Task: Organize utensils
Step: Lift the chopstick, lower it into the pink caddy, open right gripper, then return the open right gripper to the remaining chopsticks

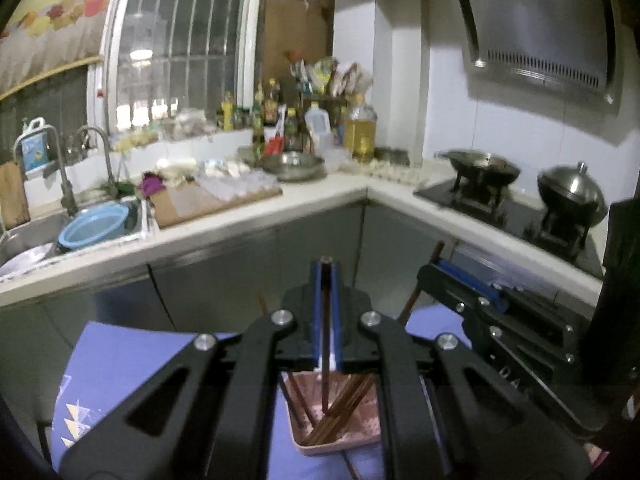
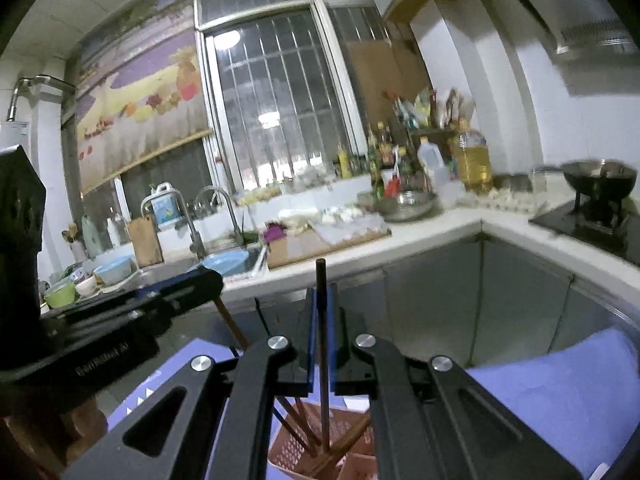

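A white L-shaped surface (image 1: pixel 320 204) ran under a barred window (image 1: pixel 176 40). A blue basin (image 1: pixel 94 226) sat in the sink (image 1: pixel 24 236) by the tap (image 1: pixel 102 148). A cutting board (image 1: pixel 208 200), a steel bowl (image 1: pixel 292 164), an oil bottle (image 1: pixel 360 132) and two woks (image 1: pixel 484 168) on the hob stood further along, below the hood (image 1: pixel 540 28).

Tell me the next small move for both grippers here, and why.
Probably lower both straight down and open. The left gripper is shut on a brown chopstick, the right gripper on a dark chopstick, and both tips already point into the pink holder among the other chopsticks.
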Demonstrator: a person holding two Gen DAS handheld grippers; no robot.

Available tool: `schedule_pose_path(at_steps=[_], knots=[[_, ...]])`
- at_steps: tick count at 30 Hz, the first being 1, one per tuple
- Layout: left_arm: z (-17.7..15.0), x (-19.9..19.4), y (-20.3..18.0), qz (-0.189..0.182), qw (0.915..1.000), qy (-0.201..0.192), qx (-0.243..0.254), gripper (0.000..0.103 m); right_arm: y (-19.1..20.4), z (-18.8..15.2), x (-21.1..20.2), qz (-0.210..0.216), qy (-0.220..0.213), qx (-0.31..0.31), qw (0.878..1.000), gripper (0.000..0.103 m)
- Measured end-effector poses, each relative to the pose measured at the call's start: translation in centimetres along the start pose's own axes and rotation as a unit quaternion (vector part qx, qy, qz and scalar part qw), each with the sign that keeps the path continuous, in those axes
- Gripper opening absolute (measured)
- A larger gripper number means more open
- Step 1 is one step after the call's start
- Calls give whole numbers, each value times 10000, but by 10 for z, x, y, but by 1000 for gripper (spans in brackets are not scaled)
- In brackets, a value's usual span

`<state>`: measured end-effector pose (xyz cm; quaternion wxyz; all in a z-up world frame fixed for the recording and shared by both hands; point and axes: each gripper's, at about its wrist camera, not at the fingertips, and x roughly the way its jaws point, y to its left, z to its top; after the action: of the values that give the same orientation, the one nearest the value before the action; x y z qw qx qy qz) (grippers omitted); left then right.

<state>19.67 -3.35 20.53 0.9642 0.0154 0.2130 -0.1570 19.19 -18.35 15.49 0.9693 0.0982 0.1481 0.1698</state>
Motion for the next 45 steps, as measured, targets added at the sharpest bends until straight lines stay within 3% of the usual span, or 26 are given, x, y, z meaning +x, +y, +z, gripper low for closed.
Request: schedule_pose_path(at_steps=[7, 9, 11, 16, 22, 25, 28, 32, 35, 39, 45], knots=[[-39, 34, -6, 121, 9981, 566, 200, 9, -13, -30, 25, 57, 679, 449, 9967, 7], [-46, 33, -5, 166, 9979, 597, 206, 23, -12, -30, 21, 28, 673, 482, 9966, 9], [-51, 25, -1, 194, 9982, 553, 141, 28, -11, -30, 13, 30, 642, 504, 9967, 12], [-57, 0, 9, 194, 9989, 415, -28, 28, -3, -25, -20, 15, 330, 501, 9982, 23], [-85, -39, 18, 145, 9991, 348, -211, 28, 9, -45, -66, 142, 128, 473, 9987, 24], [-125, -52, 22, 157, 9983, 513, -225, 28, 14, -78, -80, 199, 348, 478, 9981, 24], [-167, -52, 24, 192, 9960, 835, -265, 28, 19, -134, -81, 45, 971, 361, 9946, 24], [-236, -41, 24, 166, 9863, 1590, -401, 28, 21, -209, -71, -21, 1977, 399, 9794, 24], [-274, -37, 18, 291, 9801, 1939, -321, 28, 25, -249, -71, -153, 2394, 375, 9701, 23], [-302, -35, 11, 355, 9746, 2201, -229, 28, 35, -271, -76, -260, 2599, 169, 9651, 21], [-308, -29, 7, 217, 9720, 2319, -306, 28, 44, -282, -80, -487, 2672, -239, 9621, 17]])
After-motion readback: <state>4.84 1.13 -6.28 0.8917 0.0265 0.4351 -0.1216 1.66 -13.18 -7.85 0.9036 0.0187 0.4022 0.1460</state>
